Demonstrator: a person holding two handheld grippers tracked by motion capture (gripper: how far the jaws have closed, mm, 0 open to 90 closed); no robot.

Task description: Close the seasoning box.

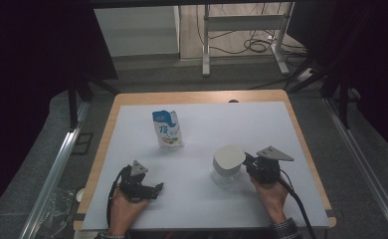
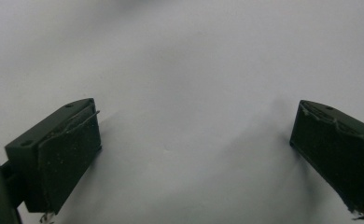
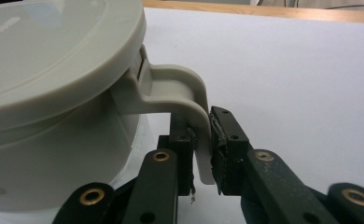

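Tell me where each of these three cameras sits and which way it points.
High view: above the person's side, looking forward and down on the white-covered table; both hands, the left gripper and right gripper show.
Left gripper view: rides the left gripper, looking at bare white surface between open jaws.
Right gripper view: rides the right gripper, facing its jaws clamped on the grey plastic lid tab.
Shared: the clear round container with the grey lid shows in the high and right gripper views.

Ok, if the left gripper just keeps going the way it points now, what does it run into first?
Probably nothing but the white table cover. The left gripper has its jaws wide open with bare sheet ahead. In the high view it aims toward the jar, held by the right gripper, but depth is unclear.
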